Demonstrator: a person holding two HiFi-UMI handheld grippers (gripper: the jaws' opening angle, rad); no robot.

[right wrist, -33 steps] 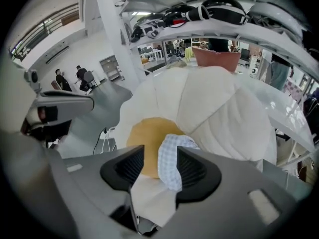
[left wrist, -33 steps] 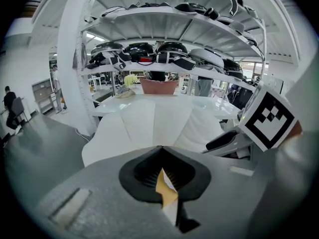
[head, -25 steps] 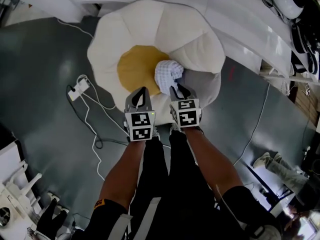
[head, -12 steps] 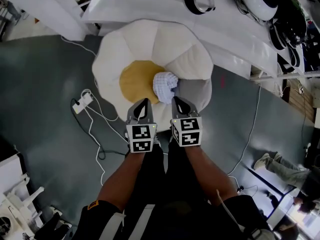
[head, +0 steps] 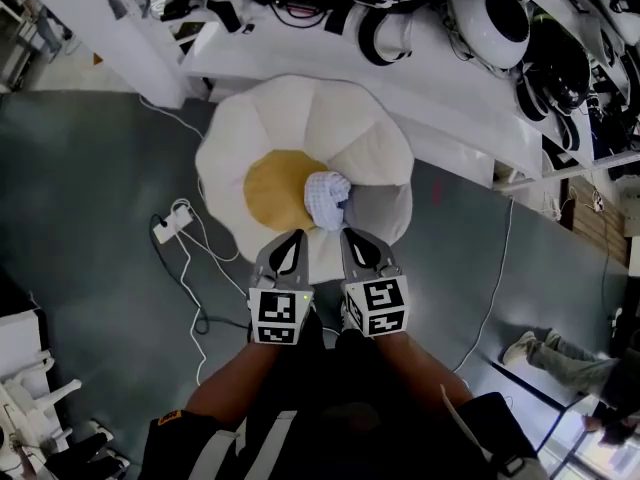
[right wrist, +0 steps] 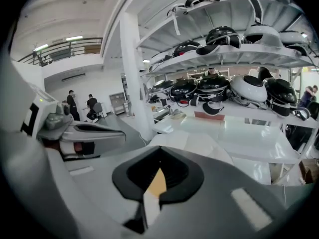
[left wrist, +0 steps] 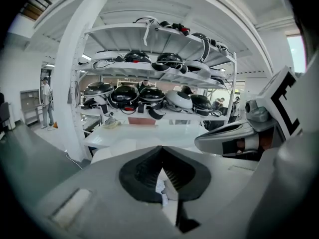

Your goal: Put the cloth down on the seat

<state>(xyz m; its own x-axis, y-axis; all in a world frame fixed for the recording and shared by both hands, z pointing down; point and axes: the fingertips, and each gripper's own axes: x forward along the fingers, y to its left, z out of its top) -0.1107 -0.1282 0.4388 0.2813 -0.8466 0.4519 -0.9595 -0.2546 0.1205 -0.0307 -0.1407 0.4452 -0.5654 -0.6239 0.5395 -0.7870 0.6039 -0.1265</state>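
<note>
One bunched cloth (head: 327, 197) lies on the one flower-shaped seat (head: 300, 118), on the right edge of its yellow centre (head: 272, 188). My left tongs (head: 296, 236) and right tongs (head: 348, 234) hover over the seat's near edge, both pressed together and empty.

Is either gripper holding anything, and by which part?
Nothing. The left gripper and right gripper are shut and empty; the cloth lies loose on the seat.

Bright even indoor light; 2 fisheye gripper views dark-cornered, perhaps slightly soft.
</note>
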